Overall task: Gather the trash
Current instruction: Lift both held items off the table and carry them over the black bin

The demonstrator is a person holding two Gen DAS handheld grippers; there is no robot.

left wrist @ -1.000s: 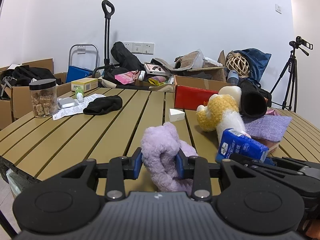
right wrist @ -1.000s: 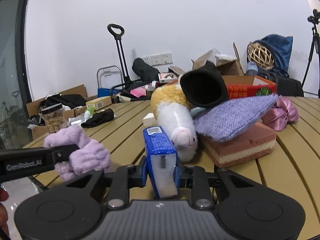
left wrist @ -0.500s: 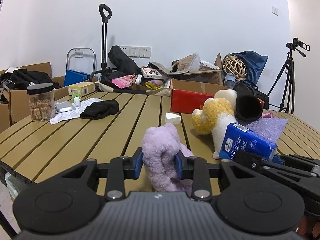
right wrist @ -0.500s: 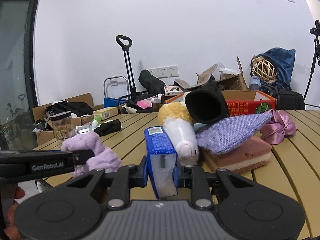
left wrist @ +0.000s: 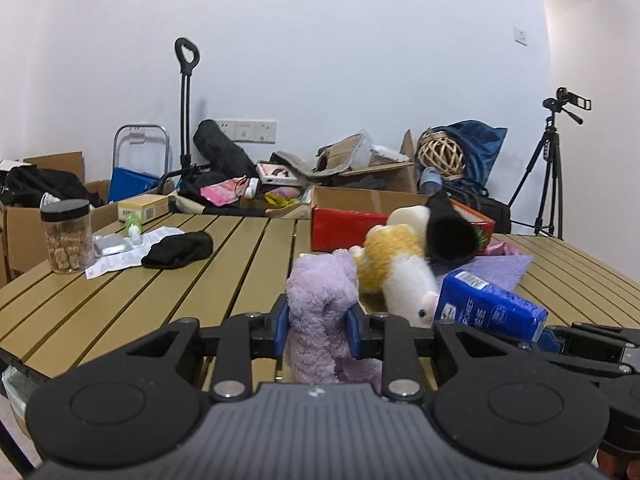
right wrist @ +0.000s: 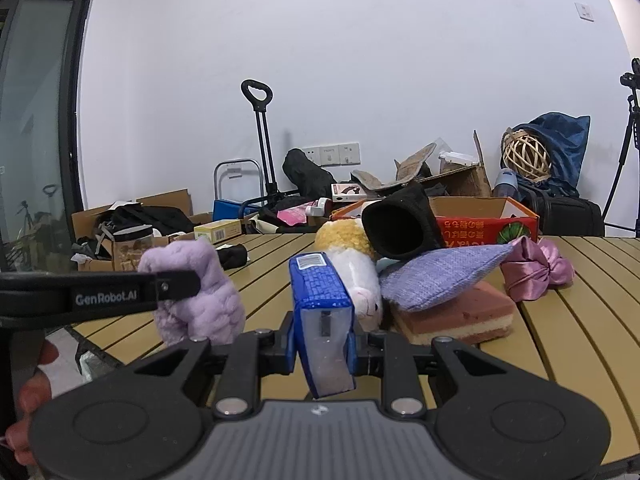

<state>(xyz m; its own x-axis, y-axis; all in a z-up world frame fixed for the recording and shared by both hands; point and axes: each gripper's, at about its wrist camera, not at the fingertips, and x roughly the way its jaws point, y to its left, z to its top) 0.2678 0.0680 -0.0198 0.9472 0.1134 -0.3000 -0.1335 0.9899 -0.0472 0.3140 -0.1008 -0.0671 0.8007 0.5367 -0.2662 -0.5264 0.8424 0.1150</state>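
Left wrist view: taken low over the worktop (left wrist: 120, 300), close behind its jaws, facing the cluttered back wall. Right wrist view: likewise, set further right. Shared: yellow-white plush (left wrist: 394, 264) (right wrist: 352, 256), red box (left wrist: 340, 228) (right wrist: 492, 228).

Both held items have risen off the table (left wrist: 120, 300) — purple plush (left wrist: 320, 304), blue pack (right wrist: 320, 308).

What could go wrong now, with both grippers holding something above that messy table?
The blue pack sits tilted between the right gripper fingers, so it might slip out. The purple plush in the left gripper is soft and hangs below the fingers; it could sag loose or drag. The grippers are close together, so they might bump, or knock the yellow-white toy beside them.
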